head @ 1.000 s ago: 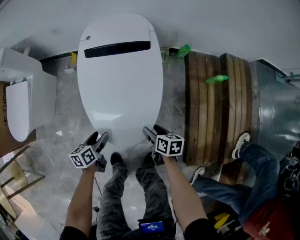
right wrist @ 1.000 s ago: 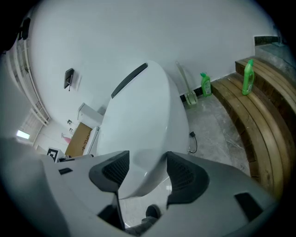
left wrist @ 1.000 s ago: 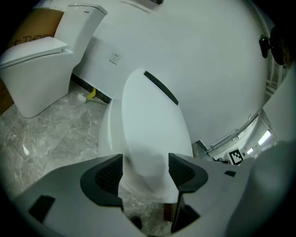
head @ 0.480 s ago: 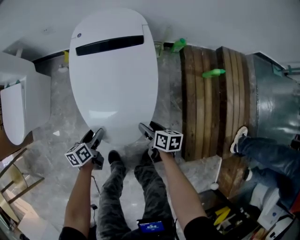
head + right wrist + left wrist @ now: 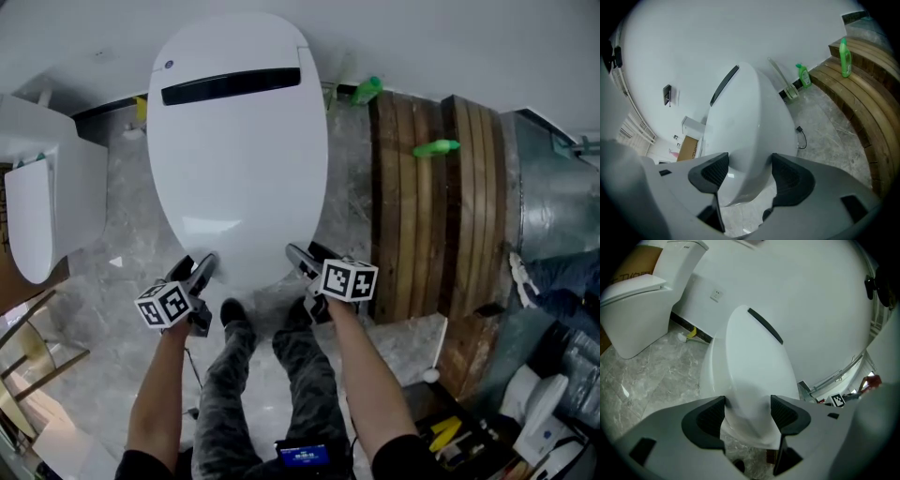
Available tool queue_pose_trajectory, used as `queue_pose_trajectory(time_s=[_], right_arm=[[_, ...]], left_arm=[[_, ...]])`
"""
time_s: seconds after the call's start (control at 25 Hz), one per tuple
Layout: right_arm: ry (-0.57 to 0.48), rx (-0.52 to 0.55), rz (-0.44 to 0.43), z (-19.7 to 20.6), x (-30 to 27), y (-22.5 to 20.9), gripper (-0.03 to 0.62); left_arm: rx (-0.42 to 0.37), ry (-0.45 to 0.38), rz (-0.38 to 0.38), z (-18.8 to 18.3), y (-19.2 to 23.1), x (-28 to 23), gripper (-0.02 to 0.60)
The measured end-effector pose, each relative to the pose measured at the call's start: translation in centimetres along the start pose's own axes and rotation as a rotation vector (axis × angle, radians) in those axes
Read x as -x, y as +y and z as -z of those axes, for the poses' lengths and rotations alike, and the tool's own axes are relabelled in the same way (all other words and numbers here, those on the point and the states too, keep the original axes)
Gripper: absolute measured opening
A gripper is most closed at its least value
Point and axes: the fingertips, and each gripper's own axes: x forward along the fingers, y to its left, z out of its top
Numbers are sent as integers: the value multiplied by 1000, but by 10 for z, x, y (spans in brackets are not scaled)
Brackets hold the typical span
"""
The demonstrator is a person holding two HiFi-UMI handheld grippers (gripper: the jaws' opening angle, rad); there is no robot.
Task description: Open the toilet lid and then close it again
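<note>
The toilet lid (image 5: 239, 159) is glossy and smooth, the floor (image 5: 127, 239) veined stone.

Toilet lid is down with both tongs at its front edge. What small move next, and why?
Probably ease the left tongs and right tongs forward onto the lid's front rim for a lift: the lid lies shut, both tongs stand open at that rim gripping nothing, and the right jaws are opening.
</note>
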Motion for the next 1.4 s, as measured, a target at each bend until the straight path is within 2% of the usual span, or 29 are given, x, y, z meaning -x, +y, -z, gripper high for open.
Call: queue_pose_trajectory(time_s=[0.12, 0.32, 0.76, 1.16, 1.4], right_arm=[[-15, -5, 16, -1, 1, 1, 275], [-20, -5, 27, -2, 5, 3, 273], [-15, -19, 28, -5, 27, 22, 272], [-19, -11, 37, -16, 61, 57, 270], [-55, -21, 10, -29, 87, 86, 268]], left_arm=[[54, -31, 7, -4, -2, 2, 293], [34, 0, -8, -2, -4, 5, 293], [69, -32, 9, -10, -23, 27, 291], [108, -83, 21, -29, -54, 63, 290], [148, -136, 59, -49, -75, 89, 288]])
